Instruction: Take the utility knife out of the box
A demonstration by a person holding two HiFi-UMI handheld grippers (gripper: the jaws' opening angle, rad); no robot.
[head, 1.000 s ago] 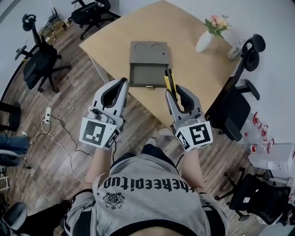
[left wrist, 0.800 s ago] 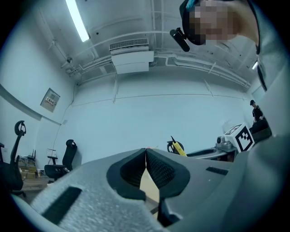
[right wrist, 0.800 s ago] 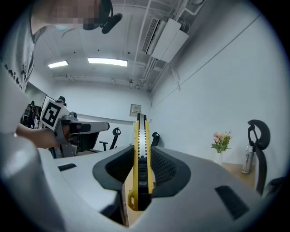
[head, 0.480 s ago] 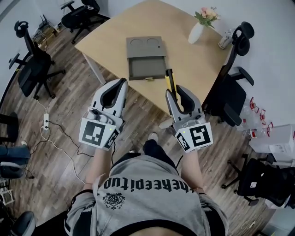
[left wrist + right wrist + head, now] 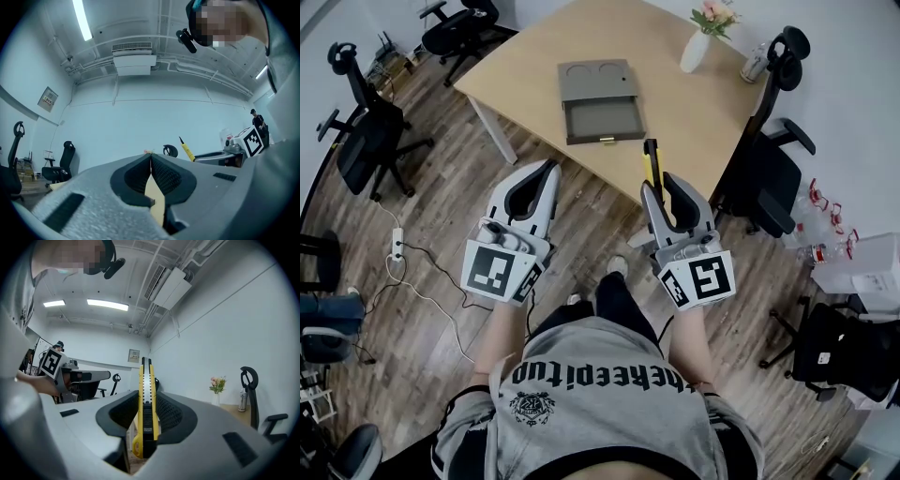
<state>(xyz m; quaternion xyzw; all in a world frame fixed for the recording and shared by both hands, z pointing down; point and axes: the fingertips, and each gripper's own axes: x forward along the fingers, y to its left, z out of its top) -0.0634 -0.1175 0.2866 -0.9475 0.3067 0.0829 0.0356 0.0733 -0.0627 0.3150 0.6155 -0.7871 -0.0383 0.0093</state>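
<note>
The yellow and black utility knife [image 5: 651, 161] [image 5: 146, 404] stands clamped between the pads of my right gripper [image 5: 657, 184] [image 5: 146, 397], and its tip points at the table's near edge. It also shows in the left gripper view as the knife [image 5: 187, 149] held at the right. The grey box [image 5: 598, 101] lies on the wooden table [image 5: 703, 112] with its drawer [image 5: 602, 120] pulled open and nothing visible in it. My left gripper [image 5: 549, 167] [image 5: 151, 157] is shut and empty, held over the floor, left of the right one.
A white vase with flowers [image 5: 696, 47] and a bottle [image 5: 757, 61] stand at the table's far corner. Black office chairs [image 5: 773, 178] [image 5: 370, 141] flank the table. A power strip with cable [image 5: 397, 246] lies on the wooden floor at left.
Both grippers have drawn back from the table, the knife still in the right one. In the head view the table and box have slid farther away; the grippers are now over the floor.
</note>
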